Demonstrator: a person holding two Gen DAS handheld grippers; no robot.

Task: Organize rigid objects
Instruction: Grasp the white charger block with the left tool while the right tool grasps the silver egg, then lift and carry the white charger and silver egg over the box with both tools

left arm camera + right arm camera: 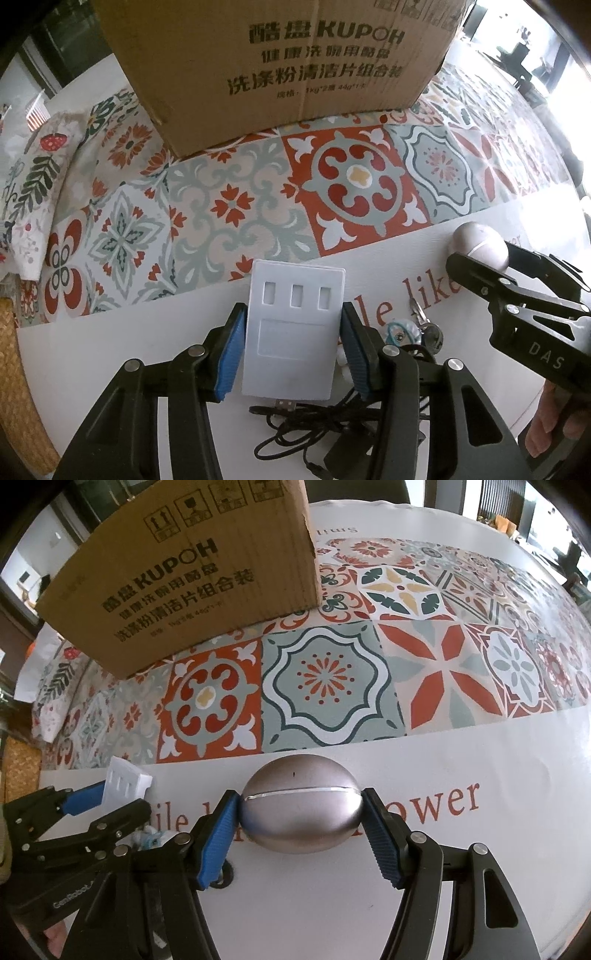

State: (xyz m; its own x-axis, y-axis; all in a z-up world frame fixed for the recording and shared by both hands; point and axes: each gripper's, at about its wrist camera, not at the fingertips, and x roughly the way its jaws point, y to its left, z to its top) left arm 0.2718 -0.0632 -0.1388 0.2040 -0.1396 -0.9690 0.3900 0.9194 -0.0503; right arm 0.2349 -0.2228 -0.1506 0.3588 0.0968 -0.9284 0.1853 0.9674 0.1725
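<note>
Gripping a white USB hub (293, 328) by its long sides, the left tongs (293, 350) hold it over the surface (110, 350), above a tangled black cable (332, 417). The right tongs (301, 827) clamp a silver egg-shaped case (301, 806) alongside. A cardboard box (280, 70) stands beyond on the patterned tablecloth (229, 206).

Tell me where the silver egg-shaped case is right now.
The silver egg-shaped case sits clamped in the right claw, above the white strip of the tablecloth, right of the white charger.

Box (280, 66) behind; hub (293, 332) left of egg case (301, 810).
</note>
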